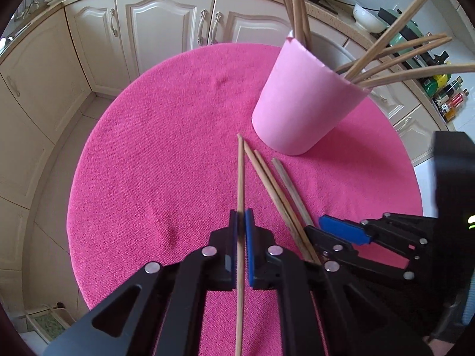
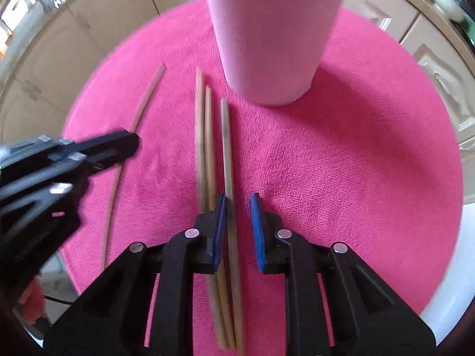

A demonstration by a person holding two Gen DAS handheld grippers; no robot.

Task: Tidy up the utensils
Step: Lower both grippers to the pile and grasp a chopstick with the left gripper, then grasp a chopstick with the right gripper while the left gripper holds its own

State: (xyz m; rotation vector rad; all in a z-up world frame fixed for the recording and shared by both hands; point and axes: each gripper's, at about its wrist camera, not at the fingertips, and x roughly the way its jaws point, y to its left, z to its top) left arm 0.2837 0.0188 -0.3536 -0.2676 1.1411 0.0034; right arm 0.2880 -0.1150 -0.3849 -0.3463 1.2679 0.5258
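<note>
Gripping one chopstick (image 1: 240, 195) between closed pads, the left claw (image 1: 241, 231) hides its middle; its near end runs out of frame. The right claw (image 2: 239, 222) stands narrowly open around a loose chopstick (image 2: 227, 154) on the pink desk (image 1: 154, 154), beside two more (image 2: 204, 136). The pink cup (image 1: 302, 101) holds others, tops cropped.

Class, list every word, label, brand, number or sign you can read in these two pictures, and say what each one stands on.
No text can be read in either view.
Bottles on the counter: labels too small to read.
Pink cup: plain, no print.
Chopstick held in the left tool: no marking.
Right tool: blue pads, no lettering.
Pink tablecloth: no writing.
</note>
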